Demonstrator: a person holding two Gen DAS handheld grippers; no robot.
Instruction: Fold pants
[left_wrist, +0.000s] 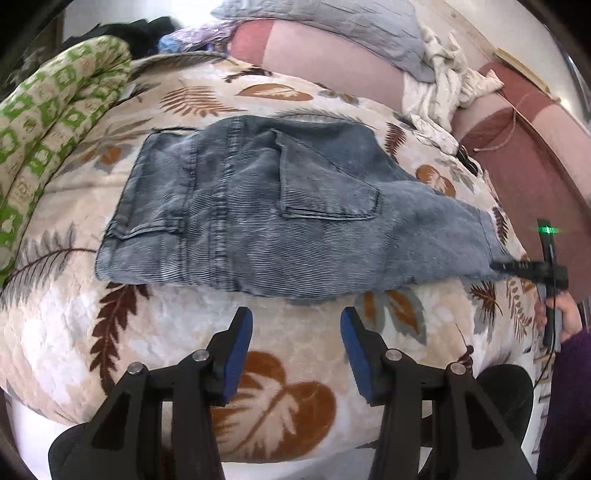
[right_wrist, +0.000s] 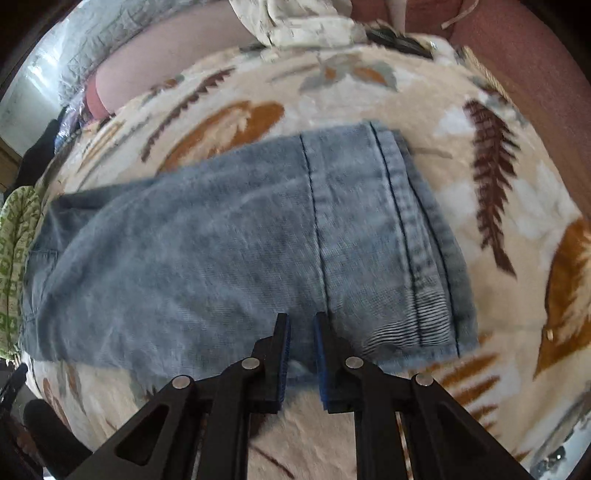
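Blue-padded fingers (left_wrist: 241, 354) above leaf-print blanket (left_wrist: 110, 332) bearing pants (left_wrist: 258, 206).

The right wrist view is smeared with motion blur, so the pants (right_wrist: 221, 251) weave and the blanket (right_wrist: 517, 206) leaves lose detail. Whether the right gripper (right_wrist: 301, 325) fingers (right_wrist: 282, 354) pinch the denim edge cannot be told. In the left wrist view, the person's hand (left_wrist: 565, 314) is cut off by the right edge, and dark clutter (left_wrist: 140, 31) stays unreadable.
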